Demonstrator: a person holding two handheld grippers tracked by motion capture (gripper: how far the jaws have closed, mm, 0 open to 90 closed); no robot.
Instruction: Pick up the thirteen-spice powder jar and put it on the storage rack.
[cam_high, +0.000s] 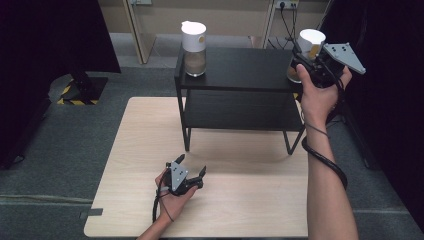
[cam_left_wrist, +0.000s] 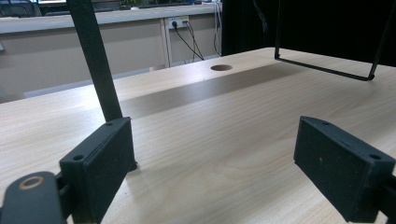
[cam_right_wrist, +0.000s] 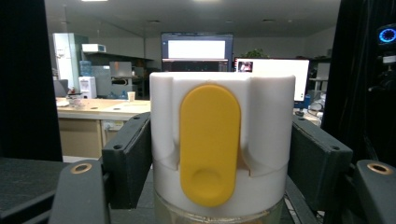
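Observation:
A glass jar with a white lid and a yellow tab stands at the right end of the black shelf's top. My right gripper is shut on it. In the right gripper view both pads touch the sides of the lid, with the right gripper centred on the yellow tab. A second jar of the same kind stands at the left end of the shelf top. My left gripper rests low on the wooden table, and its jaws stand wide open with nothing between them.
The black two-level shelf stands on the far half of the table; one of its legs rises just beyond my left jaw. A round cable hole is in the tabletop. Dark curtains hang on both sides.

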